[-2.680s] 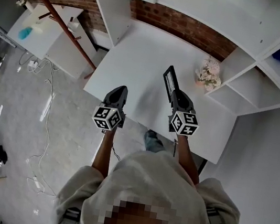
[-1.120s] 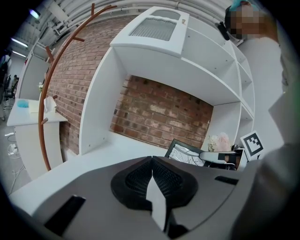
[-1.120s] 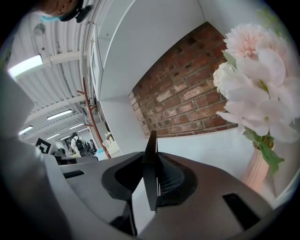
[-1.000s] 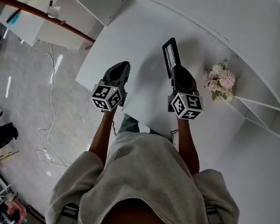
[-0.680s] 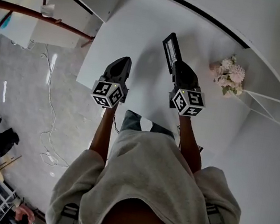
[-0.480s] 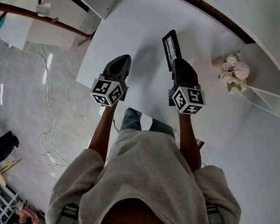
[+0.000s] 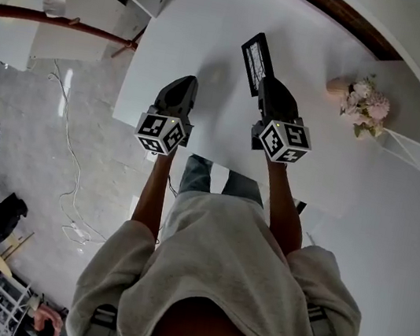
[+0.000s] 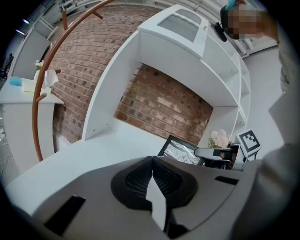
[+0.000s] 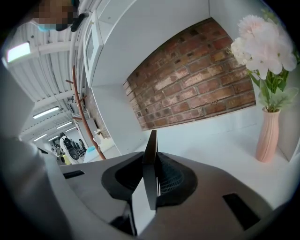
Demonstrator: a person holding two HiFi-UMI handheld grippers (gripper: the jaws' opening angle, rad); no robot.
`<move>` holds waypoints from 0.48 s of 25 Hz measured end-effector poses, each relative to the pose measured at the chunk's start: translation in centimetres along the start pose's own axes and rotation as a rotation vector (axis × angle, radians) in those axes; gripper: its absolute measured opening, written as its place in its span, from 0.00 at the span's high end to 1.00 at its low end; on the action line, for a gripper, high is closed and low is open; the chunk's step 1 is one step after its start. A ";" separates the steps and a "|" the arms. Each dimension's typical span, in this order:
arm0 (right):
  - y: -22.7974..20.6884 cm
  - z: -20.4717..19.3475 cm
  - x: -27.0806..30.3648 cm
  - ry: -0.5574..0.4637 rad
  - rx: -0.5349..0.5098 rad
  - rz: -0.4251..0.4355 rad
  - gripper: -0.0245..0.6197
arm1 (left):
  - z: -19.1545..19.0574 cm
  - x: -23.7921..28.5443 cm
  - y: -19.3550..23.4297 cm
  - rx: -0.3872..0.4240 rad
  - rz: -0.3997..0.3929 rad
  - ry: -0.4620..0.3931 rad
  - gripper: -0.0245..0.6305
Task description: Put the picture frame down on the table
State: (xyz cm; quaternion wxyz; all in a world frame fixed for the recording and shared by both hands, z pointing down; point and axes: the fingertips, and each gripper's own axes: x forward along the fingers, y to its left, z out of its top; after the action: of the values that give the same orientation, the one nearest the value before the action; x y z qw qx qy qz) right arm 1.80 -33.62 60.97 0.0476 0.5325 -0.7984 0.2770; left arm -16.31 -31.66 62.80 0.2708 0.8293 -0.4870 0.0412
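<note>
A black picture frame point(image 7: 253, 60) with a line drawing in it is held over the white table point(image 7: 217, 29), tilted on edge. My right gripper point(image 7: 265, 89) is shut on its near edge; in the right gripper view the frame point(image 9: 150, 168) stands edge-on between the jaws. In the left gripper view the frame point(image 8: 180, 151) shows at the right with the right gripper point(image 8: 220, 153) on it. My left gripper point(image 7: 180, 90) hangs to the left over the table, shut with nothing in it, its tip point(image 8: 151, 172) closed.
A pink vase of pale flowers point(image 7: 365, 97) stands at the table's back right, also large in the right gripper view point(image 9: 268, 136). A brick wall point(image 9: 197, 79) and white shelving point(image 8: 187, 51) lie behind the table. Grey floor with cables point(image 7: 66, 123) is to the left.
The head view has tipped, so table and flowers shifted in the picture. Both grippers hold about the same pose, the frame still clamped in the right one.
</note>
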 end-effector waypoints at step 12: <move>0.6 -1.8 3.6 0.001 0.039 0.056 0.84 | -1.7 -0.1 2.0 -0.033 0.054 -0.002 0.94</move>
State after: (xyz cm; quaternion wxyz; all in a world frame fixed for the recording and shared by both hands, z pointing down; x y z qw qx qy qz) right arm -0.66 -35.47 63.61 0.0301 0.5108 -0.8074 0.2939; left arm -17.73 -31.54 65.02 0.2826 0.8114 -0.5100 0.0395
